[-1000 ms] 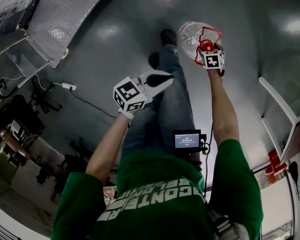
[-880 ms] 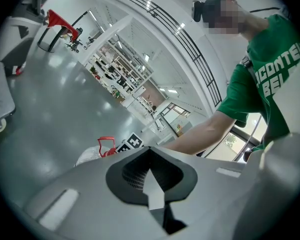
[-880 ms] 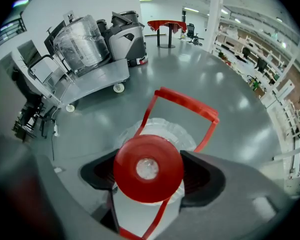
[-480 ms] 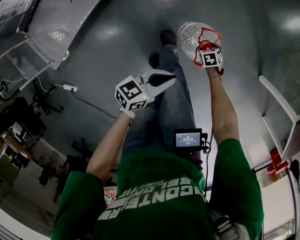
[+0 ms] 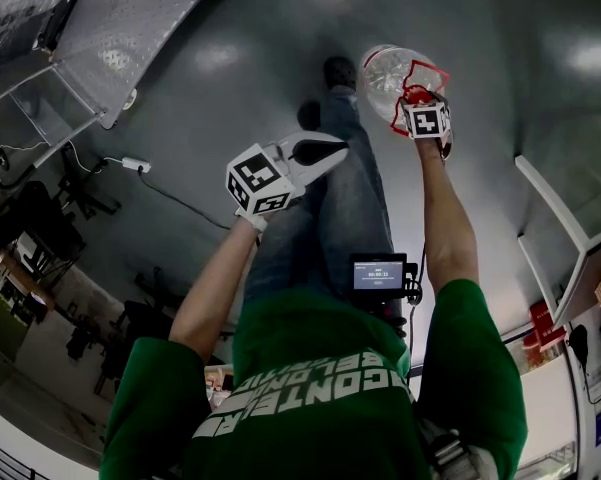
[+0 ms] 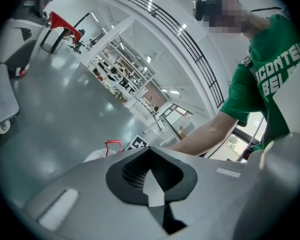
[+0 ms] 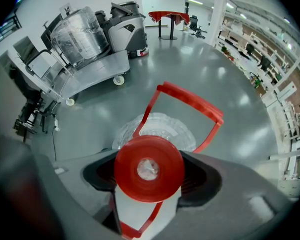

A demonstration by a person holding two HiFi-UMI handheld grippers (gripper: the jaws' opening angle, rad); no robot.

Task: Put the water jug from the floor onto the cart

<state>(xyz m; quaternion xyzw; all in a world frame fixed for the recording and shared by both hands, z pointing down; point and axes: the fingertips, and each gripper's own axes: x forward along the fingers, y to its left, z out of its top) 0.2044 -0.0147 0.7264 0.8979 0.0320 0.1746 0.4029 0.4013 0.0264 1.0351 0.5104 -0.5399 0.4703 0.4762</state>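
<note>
- Our right tongs (image 7: 150, 183) have just been closing and now grip the water jug (image 5: 385, 68) at its neck.
- Jug unmoved on the floor, one o'clock; cart (image 5: 130, 28) at eleven.
- Our left tongs (image 6: 150, 153) pressed together, empty.

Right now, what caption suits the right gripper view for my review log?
Right gripper, jaws just closed on the red cap of the water jug, cart waiting beyond.
</note>
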